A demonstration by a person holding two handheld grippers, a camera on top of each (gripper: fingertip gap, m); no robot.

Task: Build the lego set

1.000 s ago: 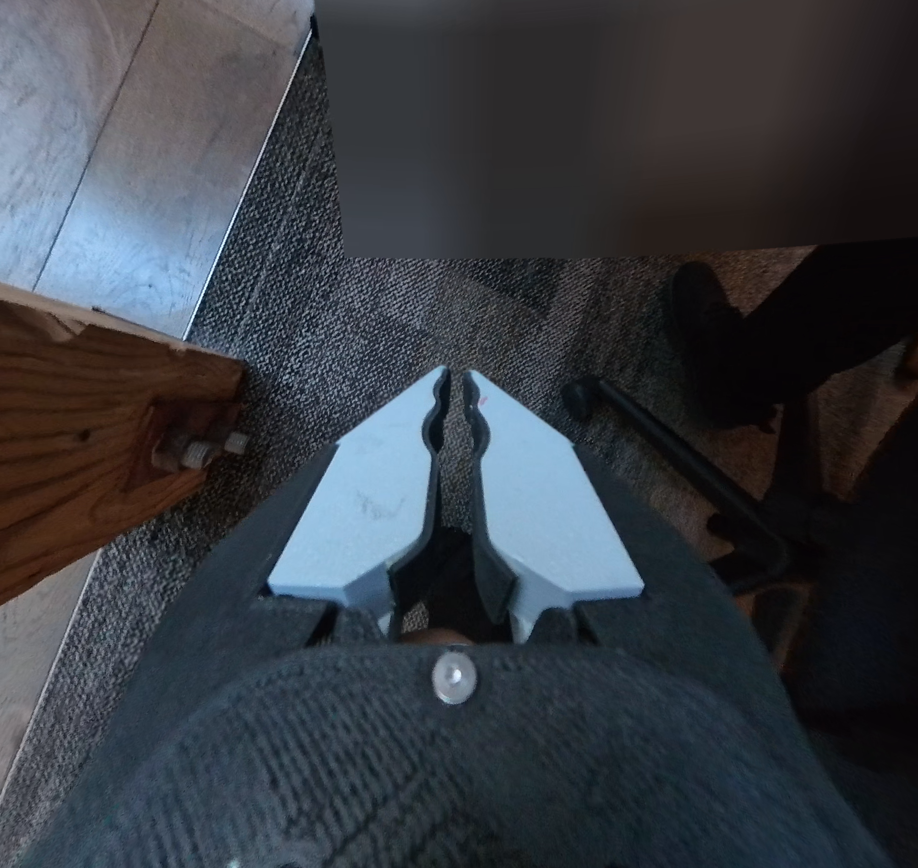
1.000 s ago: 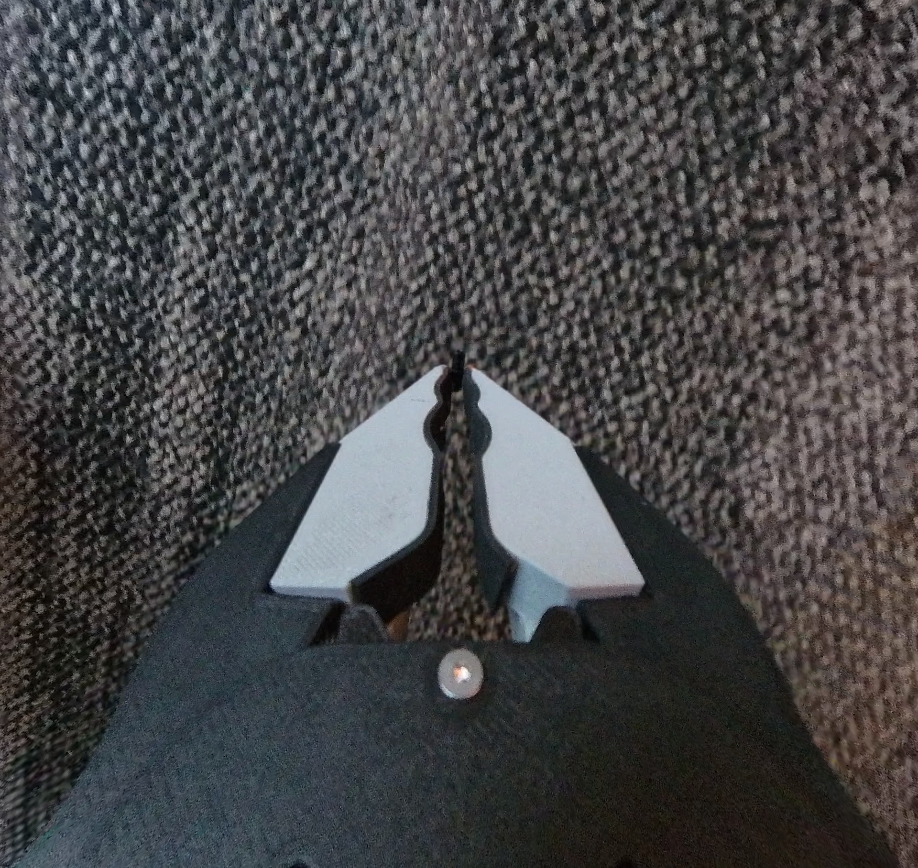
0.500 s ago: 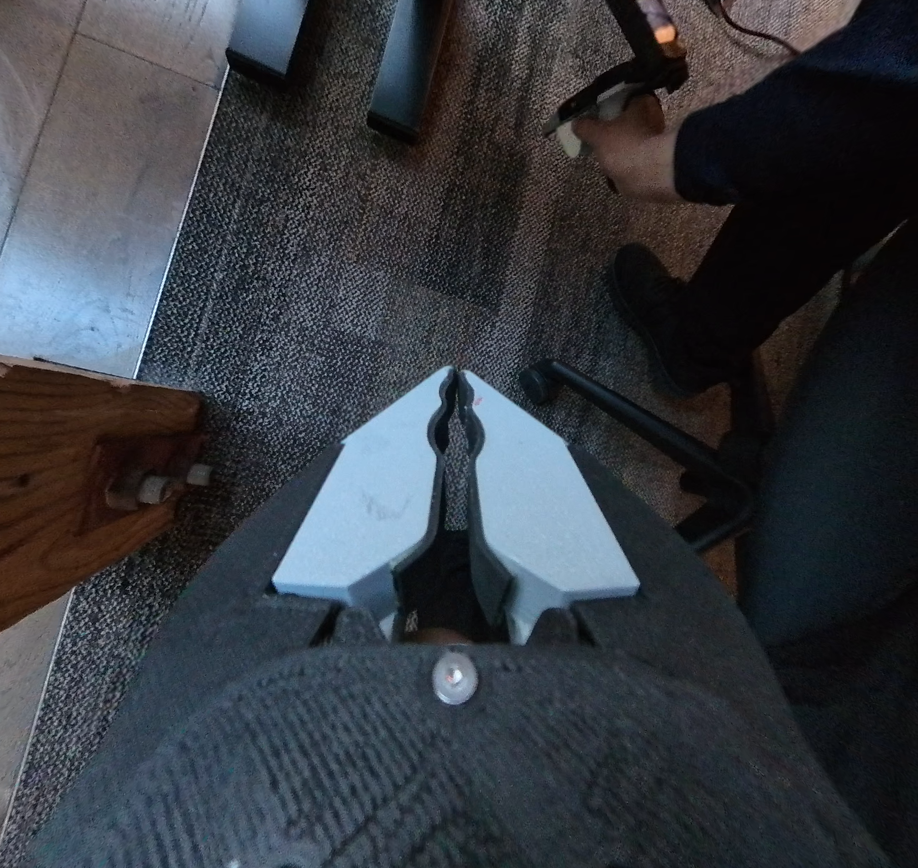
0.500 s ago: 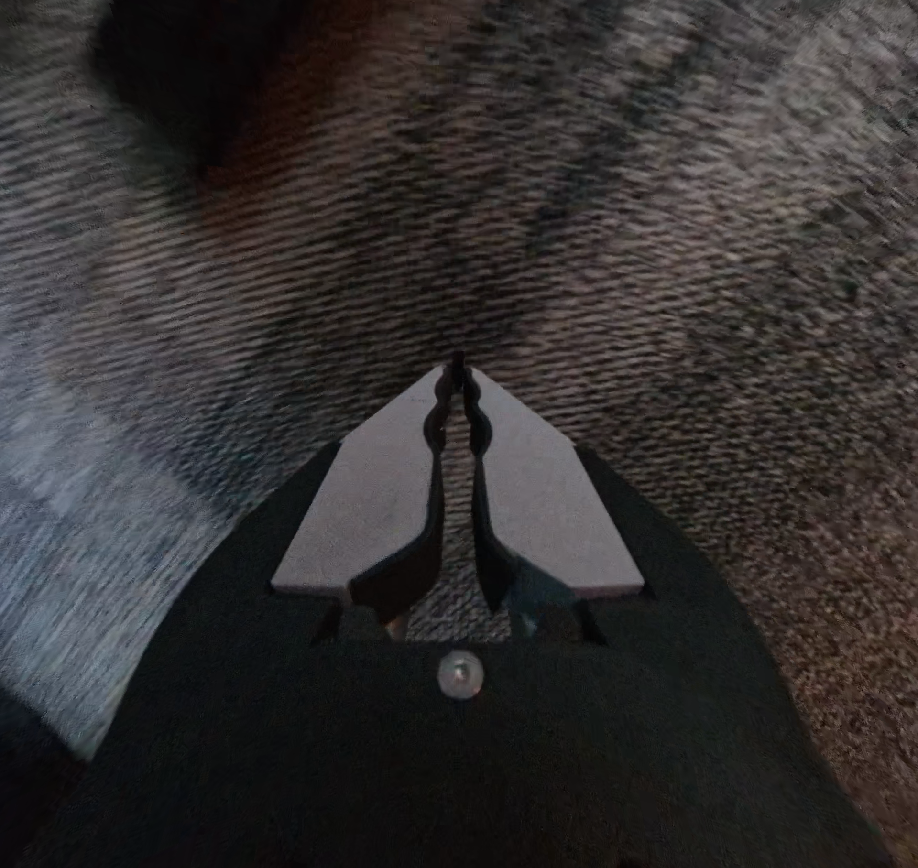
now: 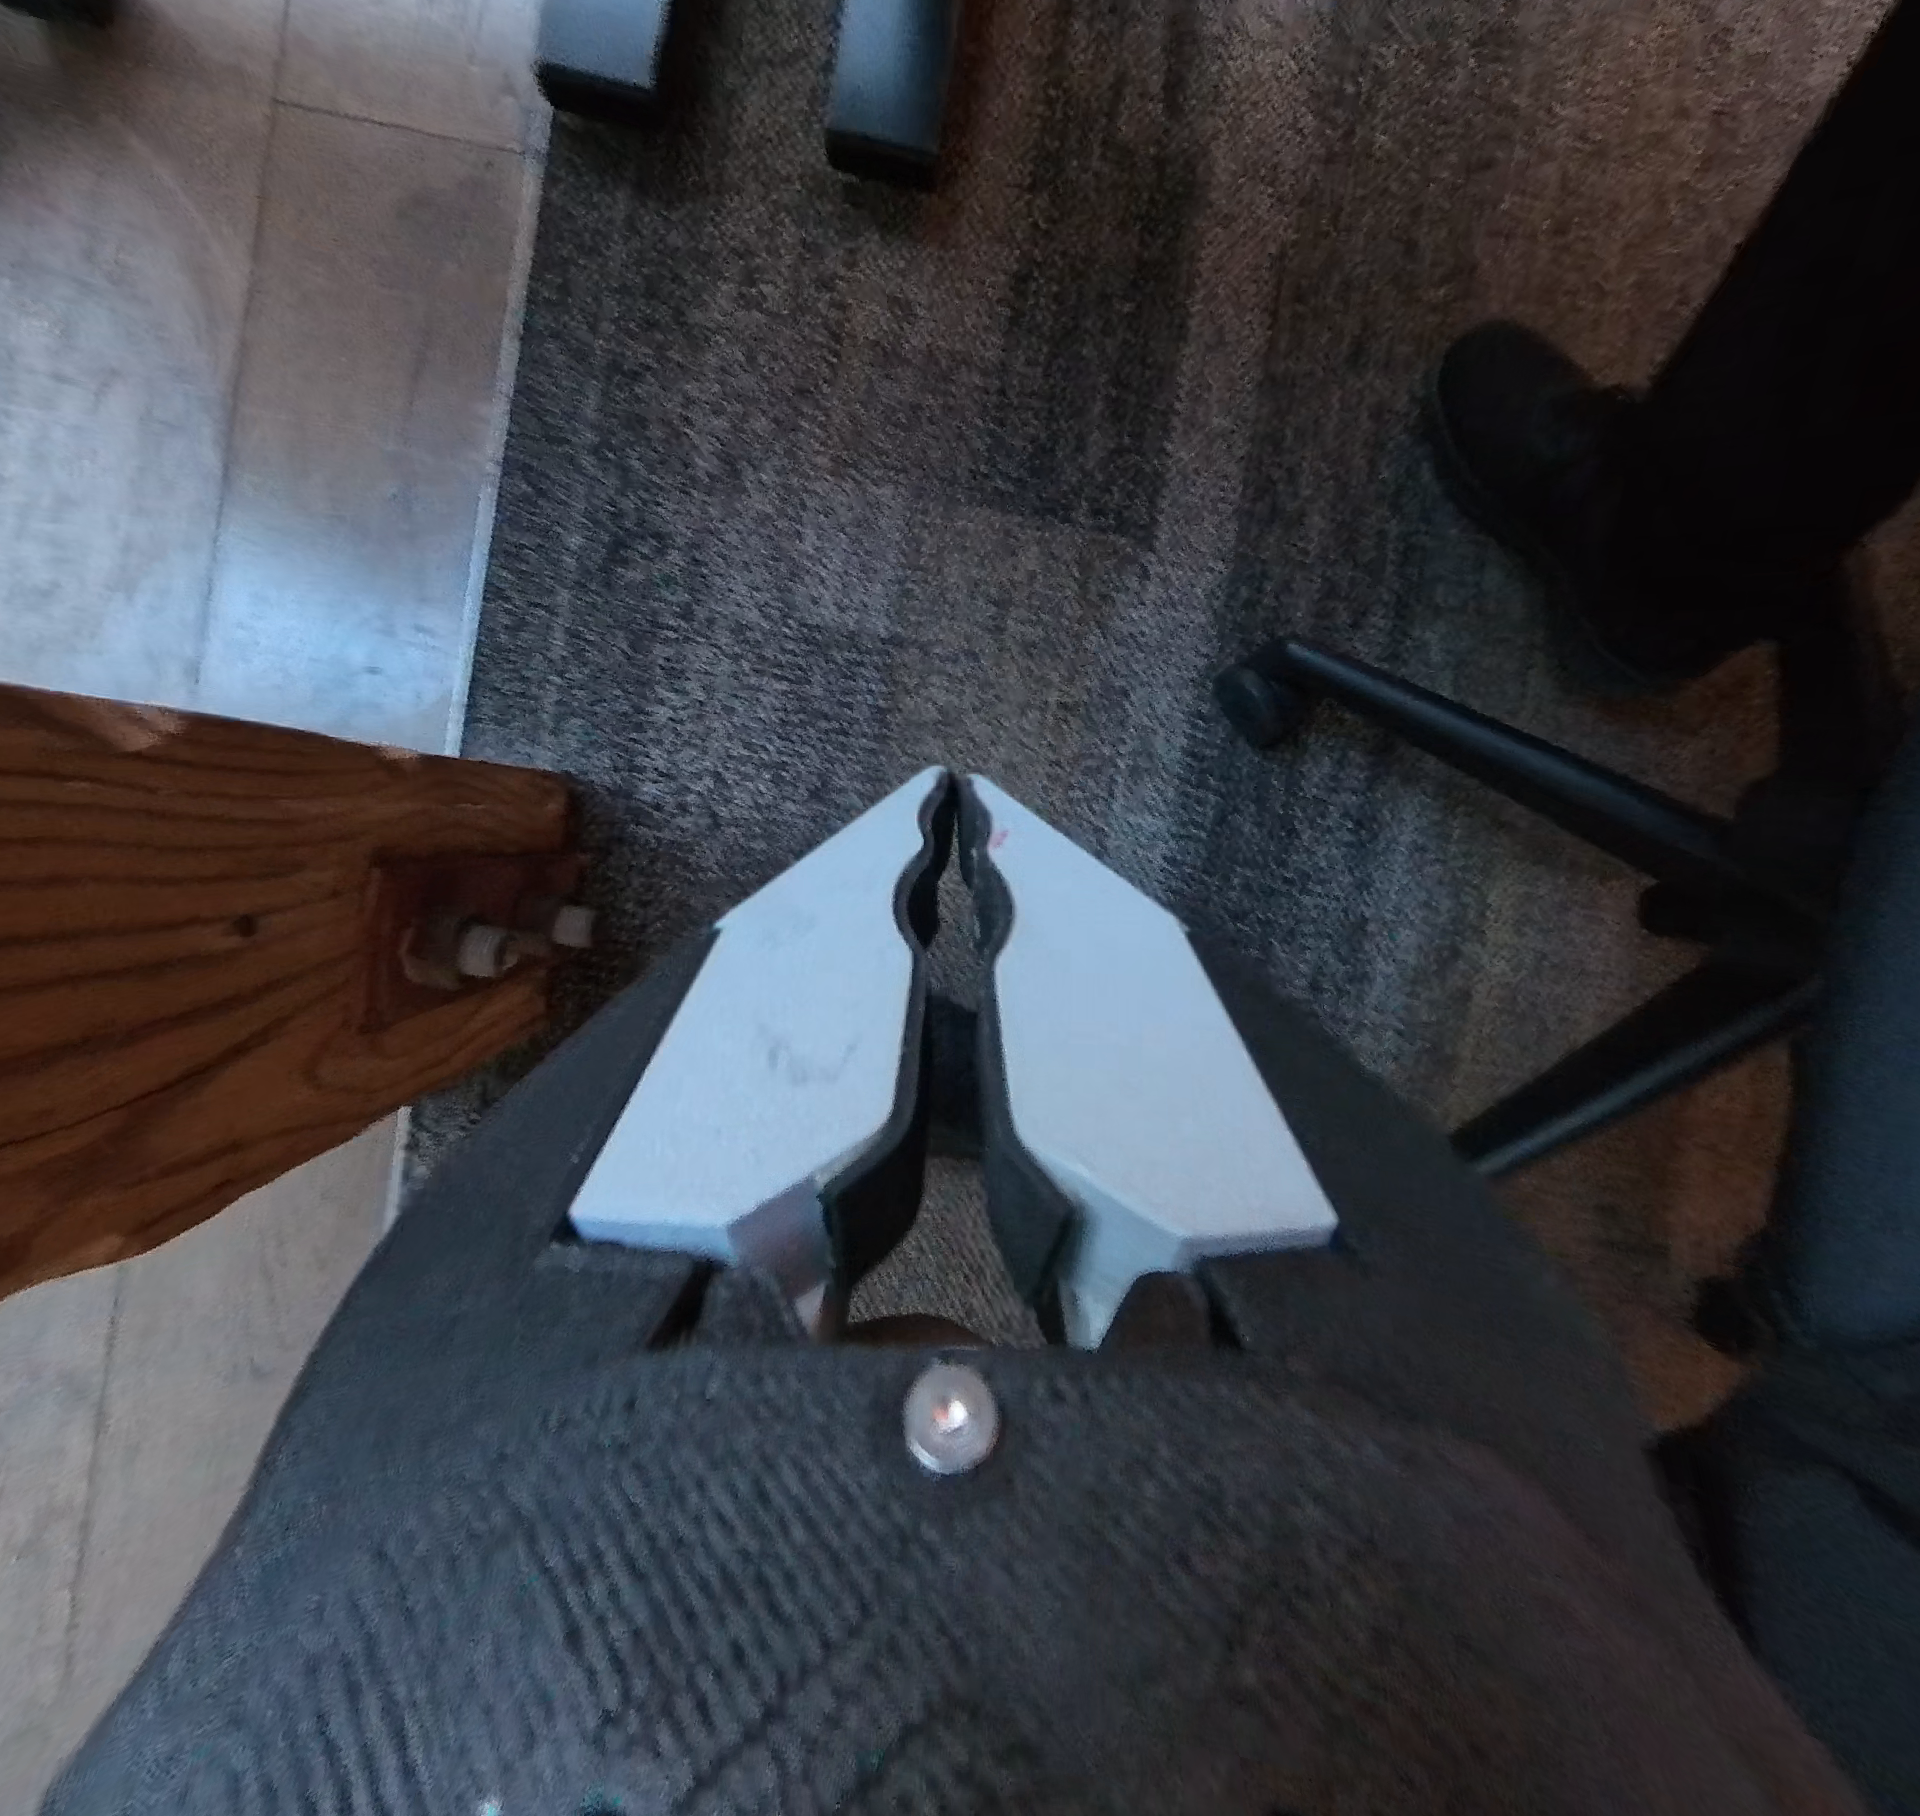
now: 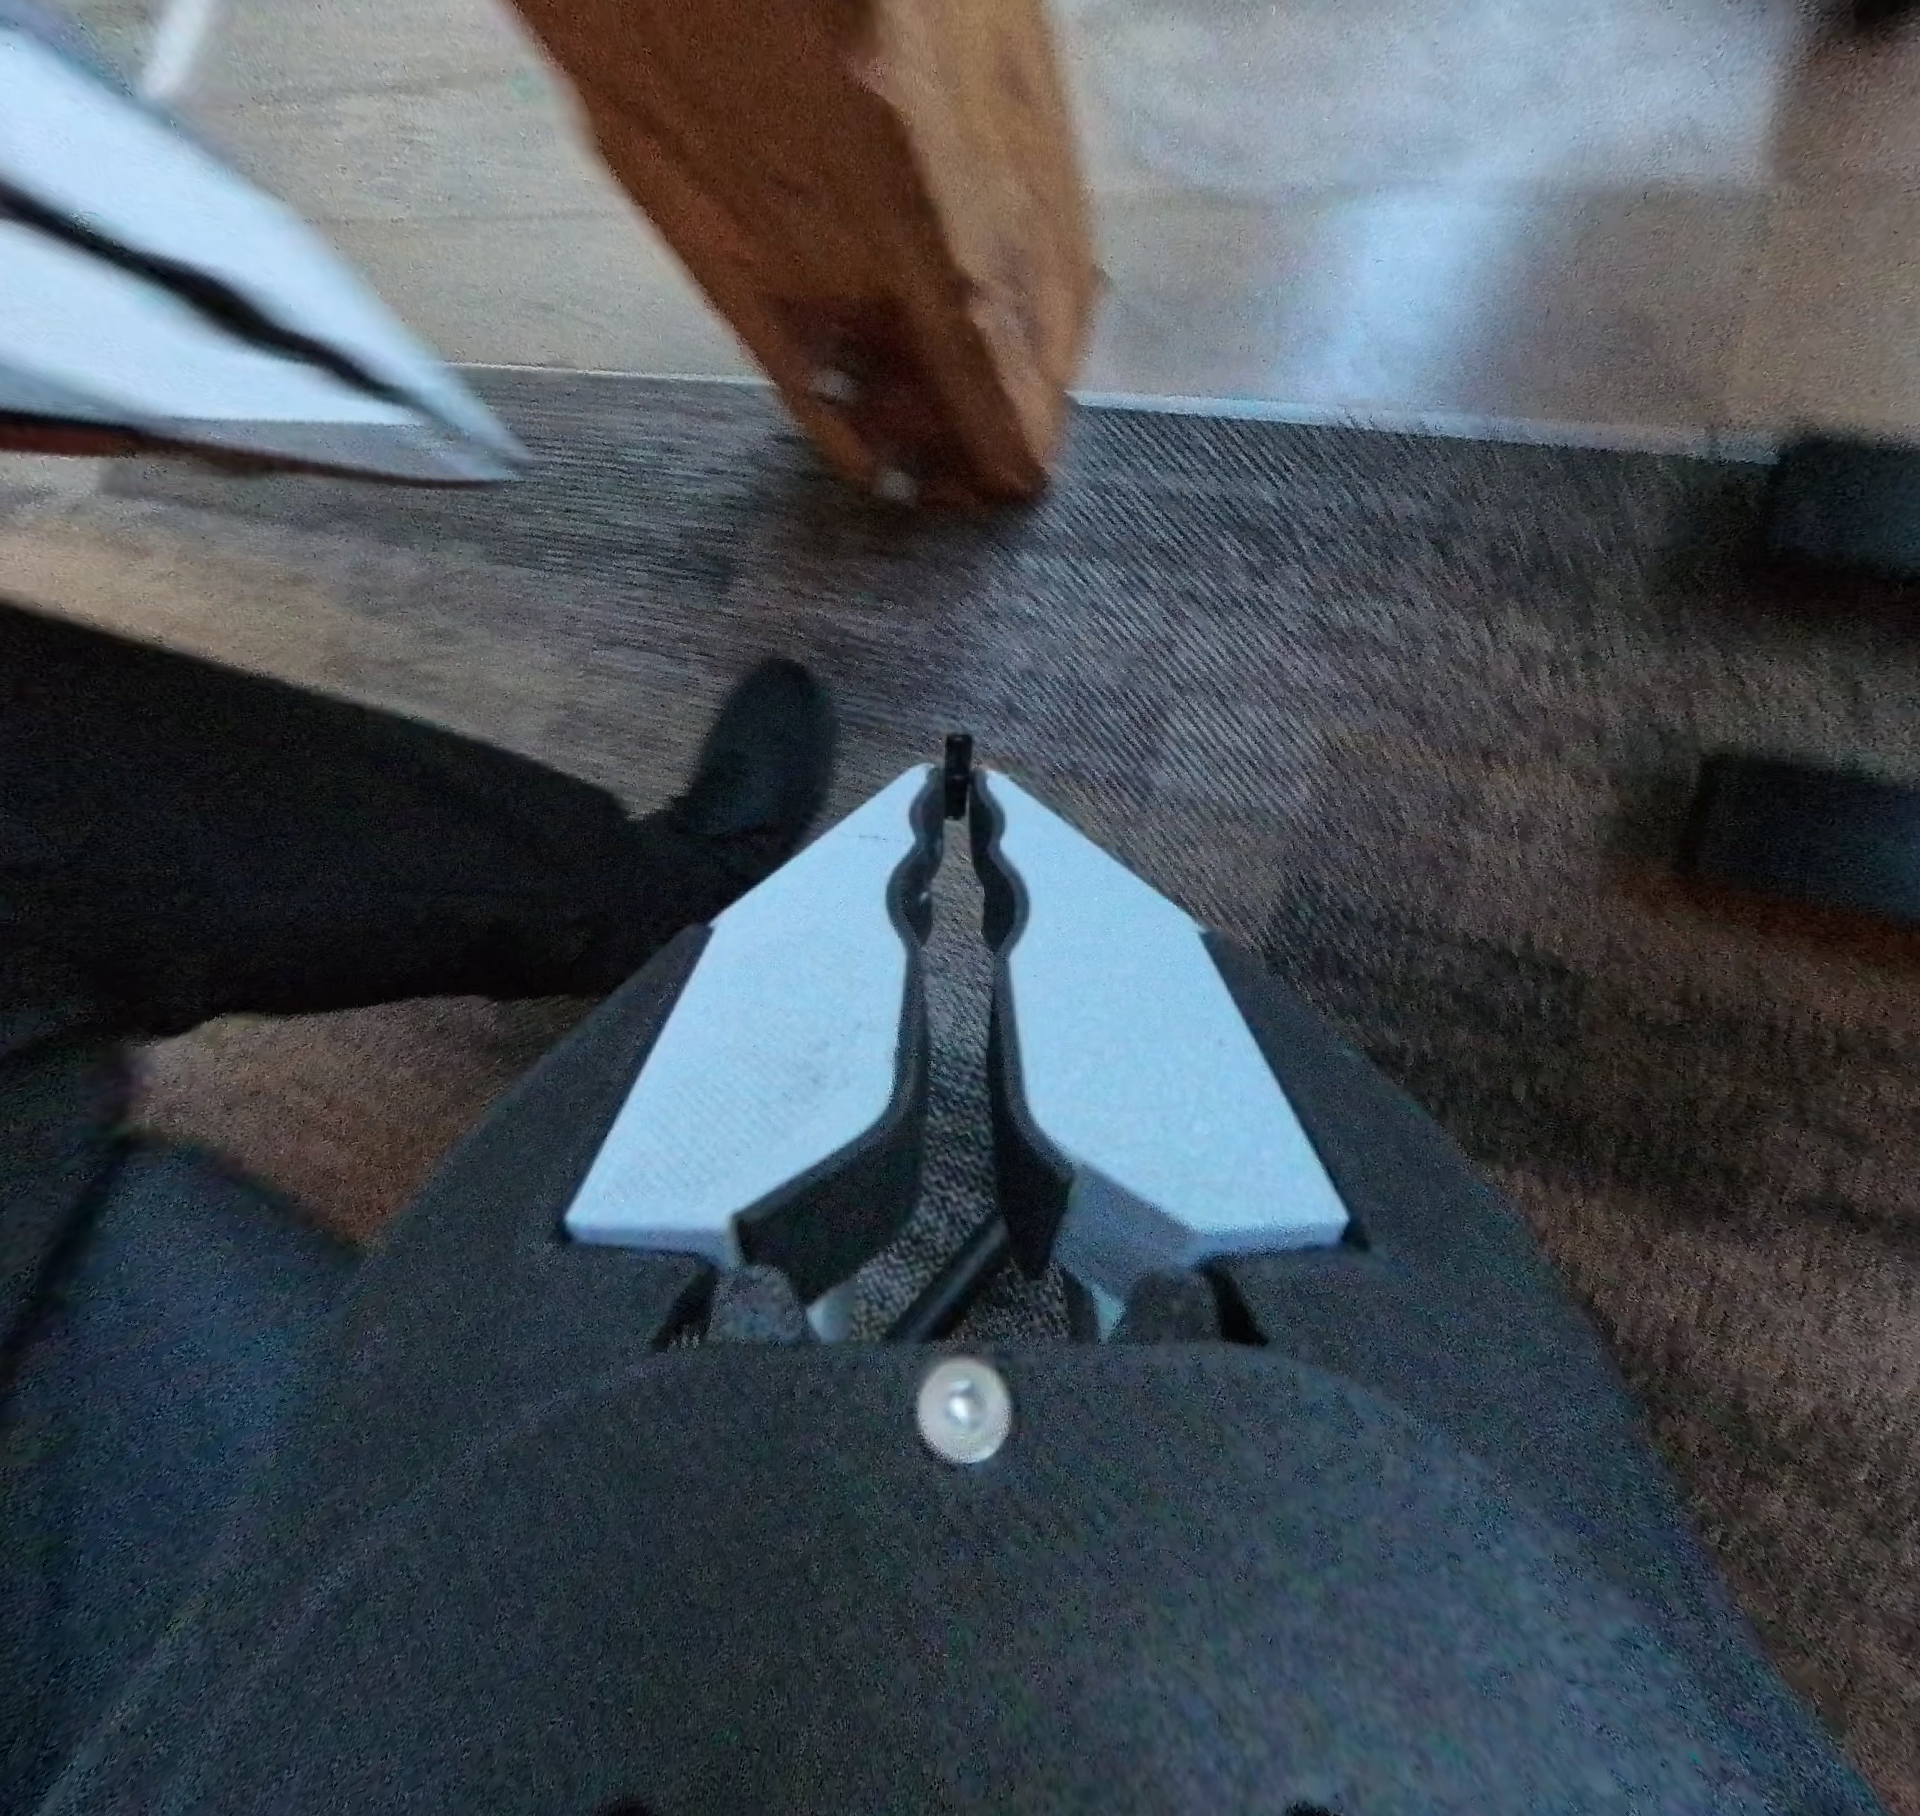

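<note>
Looking down from the left wrist view, the left gripper (image 5: 951, 781) hangs over grey carpet (image 5: 831, 416) with its fingers (image 5: 790, 1018) together at the tips, and nothing sits between them. Just beside it on the left is the end of a wooden beam (image 5: 208, 935) with a bolt (image 5: 488, 940) set in a notch. A pale floor (image 5: 260, 312) lies beyond the beam. To the right, well apart, are a black chair leg (image 5: 1507, 758) and a dark shoe (image 5: 1538, 478).

In the right wrist view, which is blurred, the right gripper (image 6: 956, 790) has its fingers (image 6: 1122, 1039) clamped on a thin black piece (image 6: 956, 756) — a short stub of it pokes out past the tips. What the piece is cannot be told. It is held in the air above the carpet, touching nothing else. The beam slants down from the top, and the left gripper shows at the upper left, near the beam — also closed. The shoe sits just left of the right fingertips, farther off on the carpet.
</note>
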